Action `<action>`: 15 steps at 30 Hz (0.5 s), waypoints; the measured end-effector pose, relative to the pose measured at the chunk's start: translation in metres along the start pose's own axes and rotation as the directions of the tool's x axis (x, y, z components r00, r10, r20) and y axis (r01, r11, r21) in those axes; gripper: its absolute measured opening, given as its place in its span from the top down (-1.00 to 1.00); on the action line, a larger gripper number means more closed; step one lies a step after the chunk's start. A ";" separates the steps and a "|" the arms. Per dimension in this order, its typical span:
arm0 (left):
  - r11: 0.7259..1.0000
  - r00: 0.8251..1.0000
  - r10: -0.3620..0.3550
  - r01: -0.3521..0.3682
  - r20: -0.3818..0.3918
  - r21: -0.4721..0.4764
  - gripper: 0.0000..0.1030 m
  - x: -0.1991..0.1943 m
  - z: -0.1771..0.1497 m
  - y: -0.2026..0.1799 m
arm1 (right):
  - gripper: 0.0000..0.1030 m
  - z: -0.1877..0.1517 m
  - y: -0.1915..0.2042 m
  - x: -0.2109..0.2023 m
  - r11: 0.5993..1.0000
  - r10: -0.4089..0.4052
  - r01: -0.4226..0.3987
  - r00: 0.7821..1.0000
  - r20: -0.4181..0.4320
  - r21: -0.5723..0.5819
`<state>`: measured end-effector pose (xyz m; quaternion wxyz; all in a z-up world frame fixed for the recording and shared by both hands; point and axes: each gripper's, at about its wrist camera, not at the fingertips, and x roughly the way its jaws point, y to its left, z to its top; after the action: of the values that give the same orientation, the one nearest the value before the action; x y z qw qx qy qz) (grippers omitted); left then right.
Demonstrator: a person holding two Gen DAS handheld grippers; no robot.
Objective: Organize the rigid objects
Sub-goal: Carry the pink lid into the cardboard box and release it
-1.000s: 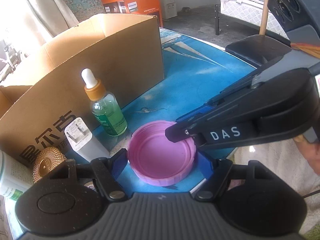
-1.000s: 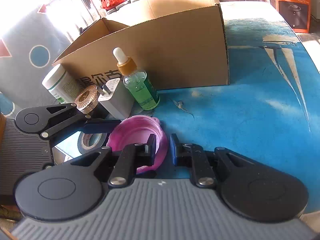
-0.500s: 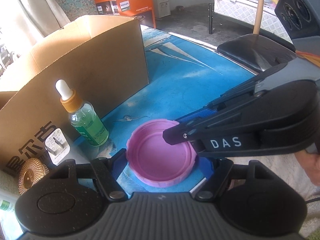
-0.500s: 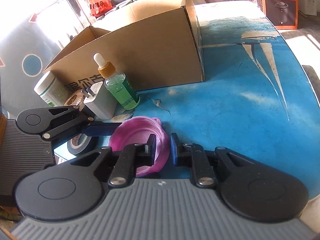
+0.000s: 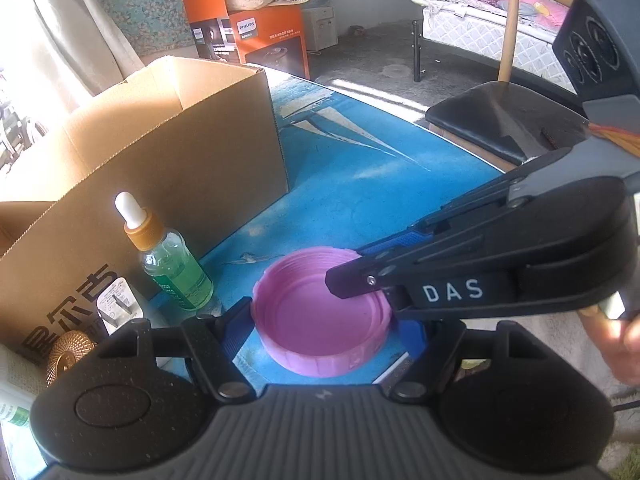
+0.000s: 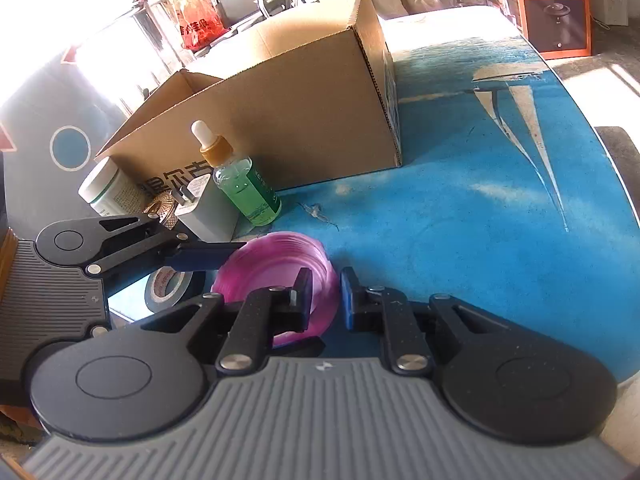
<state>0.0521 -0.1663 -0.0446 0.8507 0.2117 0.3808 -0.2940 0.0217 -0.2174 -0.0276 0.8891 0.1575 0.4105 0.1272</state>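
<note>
A pink plastic lid (image 5: 320,316) lies open side up on the blue table (image 5: 360,184). My left gripper (image 5: 326,330) spans it, its blue pads against both sides. My right gripper (image 6: 325,298) comes in from the right and pinches the lid's rim (image 6: 320,276), one finger inside and one outside. A green dropper bottle (image 5: 176,272), a white plug adapter (image 5: 118,308) and a gold round cap (image 5: 68,352) stand beside the open cardboard box (image 5: 160,152).
A white jar (image 6: 106,192) and a roll of black tape (image 6: 168,284) sit at the left in the right wrist view. Orange Philips boxes (image 5: 256,36), a black chair (image 5: 492,120) and a bed (image 5: 492,36) stand beyond the table.
Both grippers have lifted and shifted right with the lid held between them; the bottle, adapter and box now sit further left and lower in view.
</note>
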 end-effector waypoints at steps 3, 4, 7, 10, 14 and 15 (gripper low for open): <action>1.000 0.999 0.002 -0.003 0.035 0.009 -0.46 -0.013 0.003 -0.005 | 0.73 0.001 0.005 -0.014 1.000 -0.010 0.010 0.999 0.031 -0.005; 1.000 0.999 0.003 -0.003 0.046 0.010 -0.46 -0.016 0.004 -0.006 | 0.73 0.001 0.007 -0.019 1.000 -0.014 0.015 0.999 0.041 -0.009; 1.000 0.995 0.009 -0.011 0.101 0.012 -0.46 -0.035 0.006 -0.010 | 0.73 0.003 0.015 -0.037 0.999 -0.026 0.028 0.996 0.084 -0.018; 0.999 0.987 0.029 -0.032 0.159 0.013 -0.46 -0.055 0.010 -0.009 | 0.73 0.010 0.028 -0.056 0.998 -0.030 0.037 0.991 0.132 -0.048; 0.997 0.966 0.075 -0.070 0.247 -0.025 -0.46 -0.089 0.024 0.005 | 0.72 0.033 0.056 -0.080 0.991 -0.015 0.043 0.978 0.206 -0.130; 0.996 0.958 0.090 -0.083 0.271 -0.040 -0.46 -0.098 0.029 0.011 | 0.72 0.039 0.062 -0.085 0.988 -0.008 0.042 0.975 0.221 -0.149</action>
<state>0.0217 -0.1421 0.0503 0.9100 0.1735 0.2544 -0.2775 -0.0075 -0.1974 0.0788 0.9400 0.0968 0.3006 0.1290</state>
